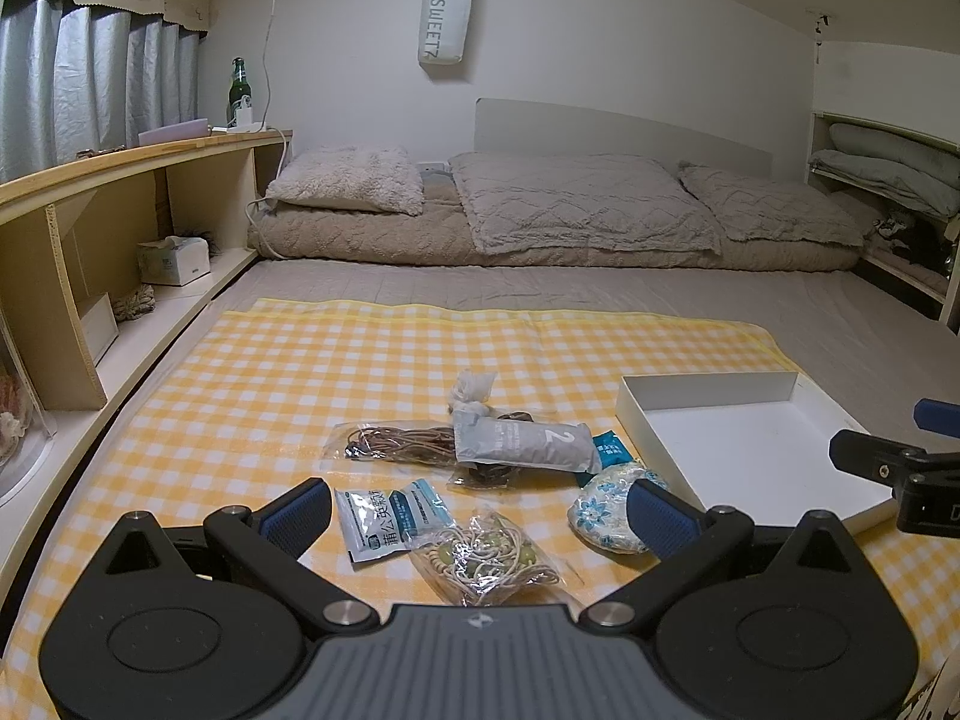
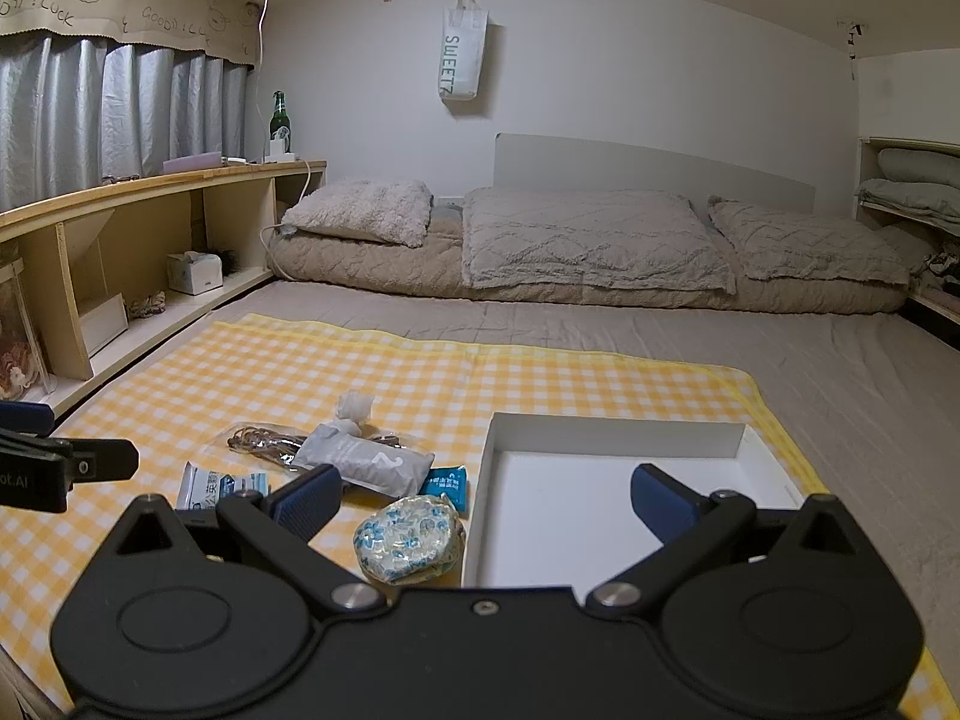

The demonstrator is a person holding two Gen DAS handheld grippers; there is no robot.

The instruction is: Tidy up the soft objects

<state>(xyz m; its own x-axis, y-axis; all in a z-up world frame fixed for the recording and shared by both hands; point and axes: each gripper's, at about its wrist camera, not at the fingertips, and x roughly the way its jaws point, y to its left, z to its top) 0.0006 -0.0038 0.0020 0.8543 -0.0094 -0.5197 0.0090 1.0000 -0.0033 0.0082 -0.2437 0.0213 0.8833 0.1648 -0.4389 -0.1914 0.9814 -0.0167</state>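
Yellow checked cloth (image 1: 300, 360) covered the bed; the white tray (image 2: 600, 516) lay empty, every soft packet (image 1: 522, 444) unsorted beside it. Both grippers, left gripper (image 1: 480, 510) and right gripper (image 2: 483, 501), gaped wide, holding nothing.

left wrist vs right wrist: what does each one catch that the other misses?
Left wrist only: the bead-and-cord bag right at the left gripper, and the right gripper side-on at the frame edge.

Right wrist only: the white tray almost whole, and the right gripper straddling its near left wall.

Both: floral pouch, grey packet marked 2, checked cloth; both grippers open, holding nothing.
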